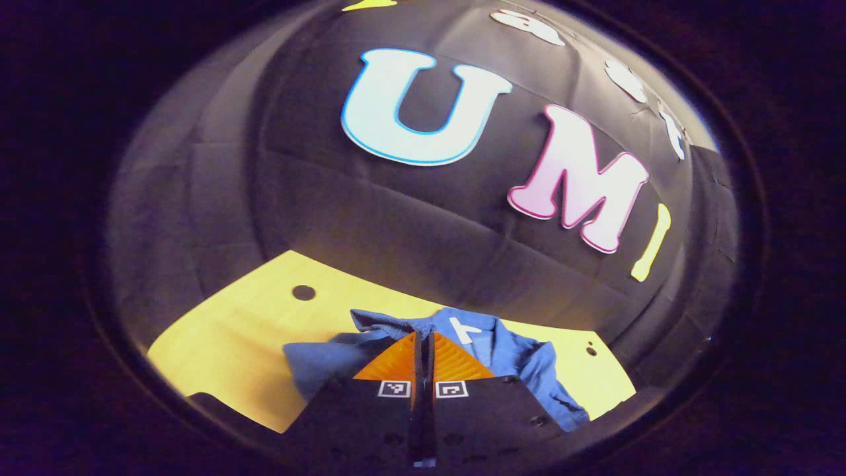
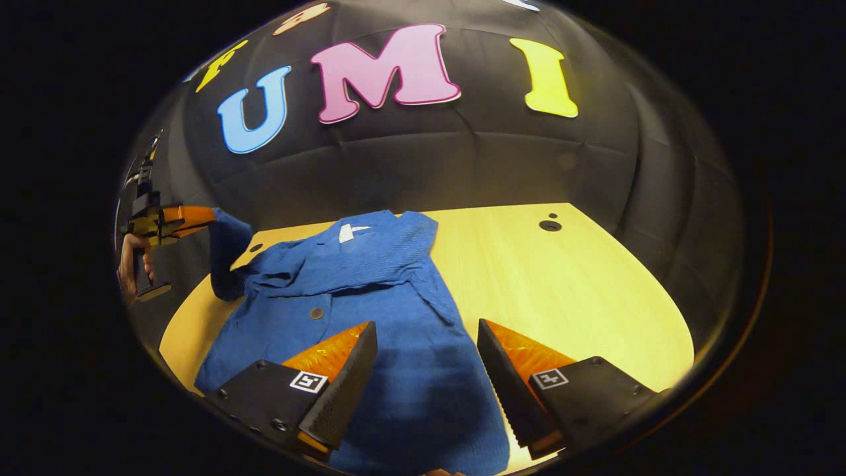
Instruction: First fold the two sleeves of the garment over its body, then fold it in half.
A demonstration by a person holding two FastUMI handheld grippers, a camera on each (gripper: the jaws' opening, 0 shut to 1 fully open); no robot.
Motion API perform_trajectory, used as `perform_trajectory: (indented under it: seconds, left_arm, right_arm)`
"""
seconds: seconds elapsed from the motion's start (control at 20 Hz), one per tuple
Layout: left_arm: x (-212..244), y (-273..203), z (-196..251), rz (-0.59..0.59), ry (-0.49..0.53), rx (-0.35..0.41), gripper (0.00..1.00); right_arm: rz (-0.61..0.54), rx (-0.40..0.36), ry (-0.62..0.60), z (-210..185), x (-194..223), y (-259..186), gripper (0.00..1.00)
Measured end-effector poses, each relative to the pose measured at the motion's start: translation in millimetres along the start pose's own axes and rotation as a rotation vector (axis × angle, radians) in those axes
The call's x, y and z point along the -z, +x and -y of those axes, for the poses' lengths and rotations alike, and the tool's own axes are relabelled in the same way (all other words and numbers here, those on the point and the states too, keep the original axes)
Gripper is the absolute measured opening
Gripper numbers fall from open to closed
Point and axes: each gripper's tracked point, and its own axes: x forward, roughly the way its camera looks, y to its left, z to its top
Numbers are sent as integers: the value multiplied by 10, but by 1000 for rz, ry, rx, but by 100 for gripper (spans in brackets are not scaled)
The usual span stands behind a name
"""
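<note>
A blue shirt lies spread on the yellow wooden table, its collar with a white label at the far side. My left gripper shows at the far left of the right gripper view, shut on one sleeve, which hangs lifted off the table edge. In the left gripper view the left gripper has its fingers pressed together, with the blue shirt just beyond them. My right gripper hovers open over the shirt's body, nothing between its fingers. Another flap of cloth lies folded across the upper body.
A person's hand holds the left gripper. The table has a round hole near its far right corner and another hole on the other side. Bare tabletop stretches to the right of the shirt. The black booth wall stands close behind.
</note>
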Motion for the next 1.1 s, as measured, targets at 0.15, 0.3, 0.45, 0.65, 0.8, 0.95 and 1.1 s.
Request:
perform_trajectory:
  seconds: [0.15, 0.3, 0.45, 0.65, 0.8, 0.95, 1.1]
  left_arm:
    - [180, 243, 846, -40, -16, 139, 0]
    - [441, 446, 1518, -77, -56, 239, 0]
    - [667, 704, 2010, -110, -63, 298, 0]
    - [971, 956, 2357, -153, -106, 323, 4]
    - [1141, 1046, 2488, -193, -157, 330, 48]
    - [1310, 954, 2277, -257, -87, 251, 84]
    - [1398, 629, 1883, -281, 44, 174, 85]
  right_arm:
    - [-6, 33, 23, 252, 2, -14, 96]
    - [-14, 70, 43, 524, 28, -35, 96]
    - [-20, 103, 69, 778, 50, -82, 96]
    - [-40, 138, 94, 1008, 150, -144, 96]
    - [-62, 149, 117, 1063, 256, -183, 96]
    - [-88, 138, 128, 988, 359, -222, 96]
    - [-135, 127, 96, 856, 496, -296, 96]
